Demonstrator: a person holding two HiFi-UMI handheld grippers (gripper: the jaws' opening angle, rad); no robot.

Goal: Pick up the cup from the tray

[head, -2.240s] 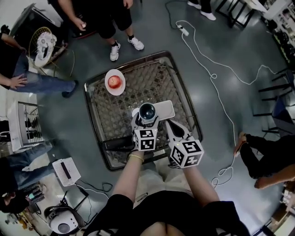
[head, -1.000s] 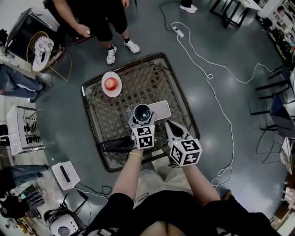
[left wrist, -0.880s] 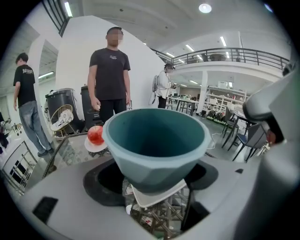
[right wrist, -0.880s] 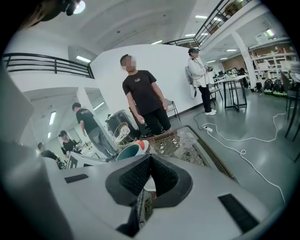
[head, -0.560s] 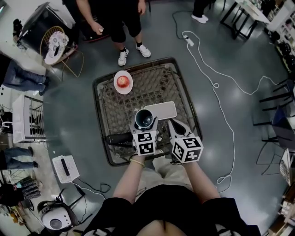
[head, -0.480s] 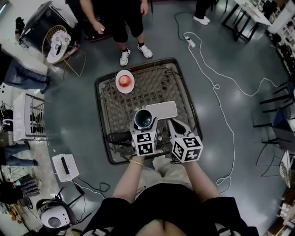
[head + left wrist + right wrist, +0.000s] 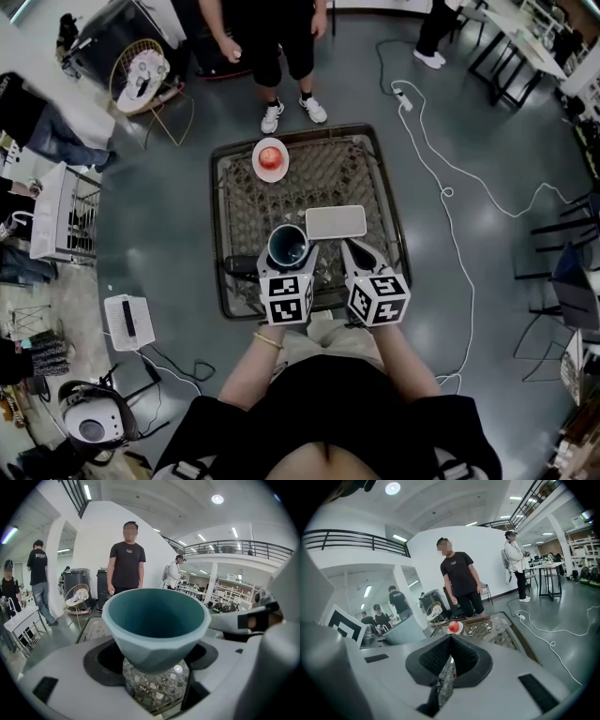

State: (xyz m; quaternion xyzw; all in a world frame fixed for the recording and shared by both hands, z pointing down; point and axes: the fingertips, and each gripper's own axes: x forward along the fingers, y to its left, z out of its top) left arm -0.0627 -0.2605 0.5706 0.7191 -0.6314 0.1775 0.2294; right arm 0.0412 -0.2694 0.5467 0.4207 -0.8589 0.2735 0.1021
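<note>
Left claw [image 7: 154, 670] is clamped on the teal cup [image 7: 154, 620], upright with its mouth open, held over the wicker worktop [image 7: 239, 202] just left of the white tray [image 7: 336, 222]. Right claw [image 7: 450, 645] has its jaws pressed together on nothing, near the tray's front edge. A plate [image 7: 270, 172] carrying an apple [image 7: 270, 156] sits at the far side.

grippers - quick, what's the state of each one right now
left gripper: closed on the teal cup
right gripper: closed, nothing between its jaws
</note>
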